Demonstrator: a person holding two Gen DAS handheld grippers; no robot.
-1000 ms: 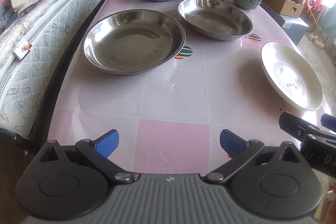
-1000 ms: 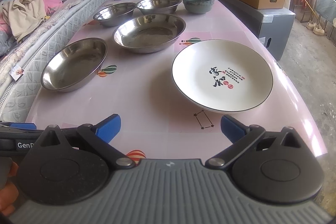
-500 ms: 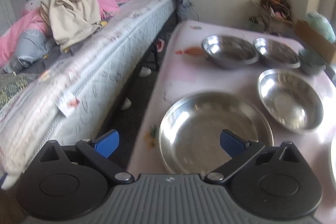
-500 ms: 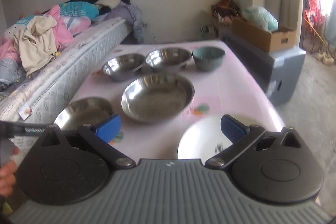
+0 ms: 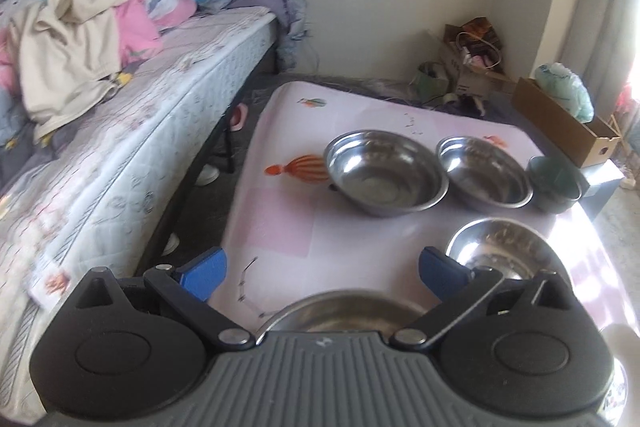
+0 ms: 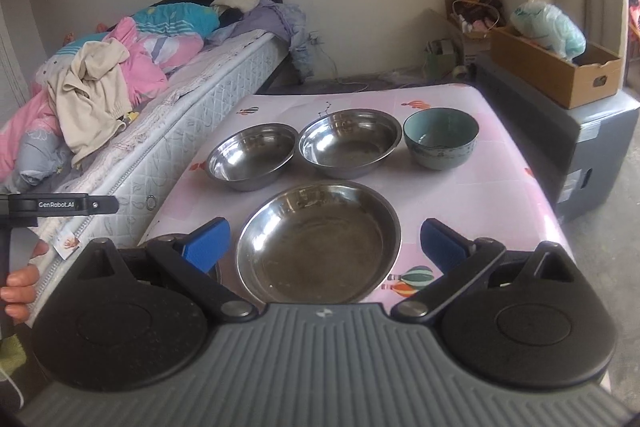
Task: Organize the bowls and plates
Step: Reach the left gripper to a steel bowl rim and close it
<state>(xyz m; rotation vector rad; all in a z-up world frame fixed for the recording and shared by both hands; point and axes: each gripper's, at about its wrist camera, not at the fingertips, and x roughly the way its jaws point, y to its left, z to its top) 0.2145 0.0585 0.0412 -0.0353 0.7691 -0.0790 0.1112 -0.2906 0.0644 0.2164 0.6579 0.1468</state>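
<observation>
Wide shallow stainless steel plate (image 6: 318,241) flat on the pink patterned desk (image 6: 500,179), near and centred between the right claw (image 6: 324,241), blue pads spread wide, gripping nothing. Beyond it, two round steel bowls (image 6: 252,155) (image 6: 350,141) side by side, then a teal ceramic bowl (image 6: 440,137) at far right. Left claw (image 5: 322,267) likewise apart and empty, above another steel plate's rim (image 5: 340,303). Risks, by judgement: slick thin rim slipping from the pads; steel skating off the glossy desk; teal bowl chipping if knocked. Legible: "GenRobot.AI" on the black gripper body (image 6: 60,205) at left.
</observation>
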